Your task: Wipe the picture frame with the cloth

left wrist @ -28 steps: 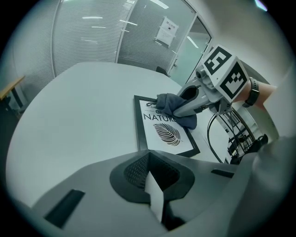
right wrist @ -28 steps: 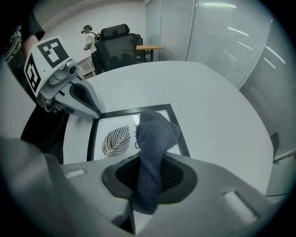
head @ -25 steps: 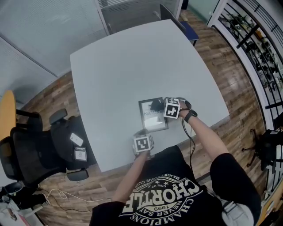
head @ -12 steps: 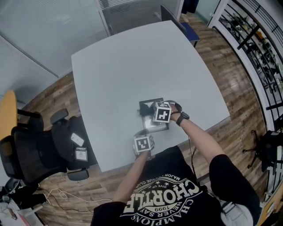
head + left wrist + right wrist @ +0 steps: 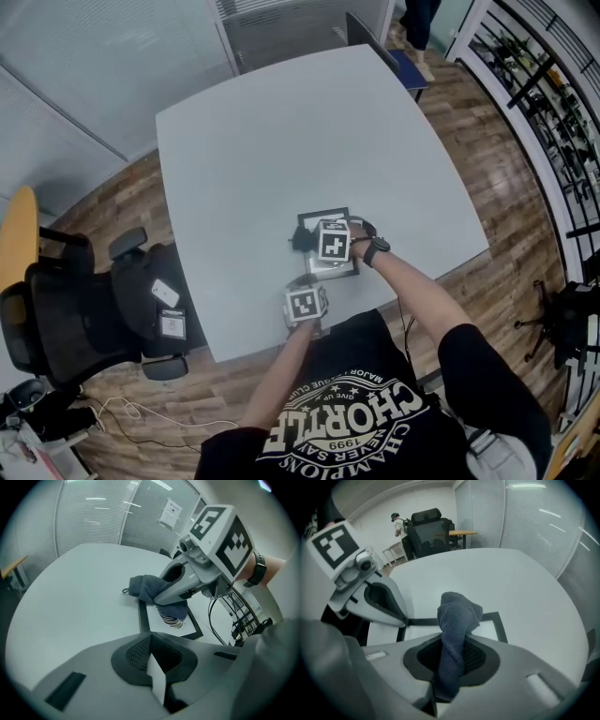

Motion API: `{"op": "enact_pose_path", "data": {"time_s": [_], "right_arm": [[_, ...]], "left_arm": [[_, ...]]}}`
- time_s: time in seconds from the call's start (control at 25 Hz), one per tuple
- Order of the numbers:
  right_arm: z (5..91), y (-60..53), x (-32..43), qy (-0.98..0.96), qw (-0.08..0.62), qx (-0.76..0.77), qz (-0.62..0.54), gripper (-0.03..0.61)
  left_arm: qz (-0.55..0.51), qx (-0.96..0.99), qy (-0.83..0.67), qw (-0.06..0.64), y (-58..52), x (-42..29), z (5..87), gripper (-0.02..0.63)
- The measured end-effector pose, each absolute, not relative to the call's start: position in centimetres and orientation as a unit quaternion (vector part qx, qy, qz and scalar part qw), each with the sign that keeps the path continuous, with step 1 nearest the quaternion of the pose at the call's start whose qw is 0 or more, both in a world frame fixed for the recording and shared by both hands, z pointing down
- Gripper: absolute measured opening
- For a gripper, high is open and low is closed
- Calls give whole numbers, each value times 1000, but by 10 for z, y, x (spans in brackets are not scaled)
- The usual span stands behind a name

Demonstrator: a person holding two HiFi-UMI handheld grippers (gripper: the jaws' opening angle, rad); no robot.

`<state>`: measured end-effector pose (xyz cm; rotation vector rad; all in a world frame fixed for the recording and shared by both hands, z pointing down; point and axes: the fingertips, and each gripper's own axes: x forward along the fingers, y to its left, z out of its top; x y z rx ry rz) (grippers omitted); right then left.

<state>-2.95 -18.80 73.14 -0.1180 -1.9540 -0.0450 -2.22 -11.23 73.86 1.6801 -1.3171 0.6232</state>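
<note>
The black-edged picture frame (image 5: 344,267) lies flat near the front edge of the pale grey table (image 5: 281,122). My right gripper (image 5: 309,240) is shut on a dark blue-grey cloth (image 5: 457,616), which hangs bunched from its jaws onto the frame's (image 5: 490,630) far left part. In the left gripper view the cloth (image 5: 145,587) covers the frame's (image 5: 161,625) far corner. My left gripper (image 5: 151,644) is shut at the frame's near edge, where the black border runs in under its jaws. The right gripper view shows its fingers (image 5: 389,604) meeting the frame's corner.
A black office chair (image 5: 66,309) with tags on it stands left of the table. Another chair (image 5: 375,47) sits at the far edge, where a person's legs (image 5: 420,28) show. Metal racks (image 5: 544,94) line the right side over the wooden floor.
My right gripper has dragged the cloth leftward across the frame, from its right side to its left edge. The left gripper has stayed put at the near edge.
</note>
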Motion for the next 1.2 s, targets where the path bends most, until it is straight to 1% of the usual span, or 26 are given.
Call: {"op": "enact_pose_path", "data": {"time_s": [0.12, 0.28, 0.44, 0.64, 0.76, 1.04, 1.12, 1.2], "right_arm": [[735, -192, -2, -812, 580, -48, -48, 75], [734, -199, 35, -805, 592, -24, -35, 75], [730, -208, 59, -814, 581, 6, 2, 75], [728, -212, 64, -815, 578, 28, 26, 75], [725, -208, 55, -813, 583, 18, 9, 75], [704, -185, -20, -852, 523, -35, 10, 75], [702, -179, -39, -855, 515, -55, 8, 77], [708, -173, -50, -850, 522, -73, 2, 75]], "left_arm": [[252, 676, -532, 443, -111, -22, 738, 0], [250, 677, -534, 441, -111, -24, 738, 0], [248, 677, -535, 440, -112, -24, 738, 0], [246, 678, -535, 440, -112, -25, 736, 0], [245, 678, -534, 441, -111, -24, 736, 0], [242, 682, -530, 441, -111, -21, 739, 0], [238, 683, -530, 443, -112, -21, 739, 0], [236, 683, -530, 444, -113, -22, 738, 0]]}}
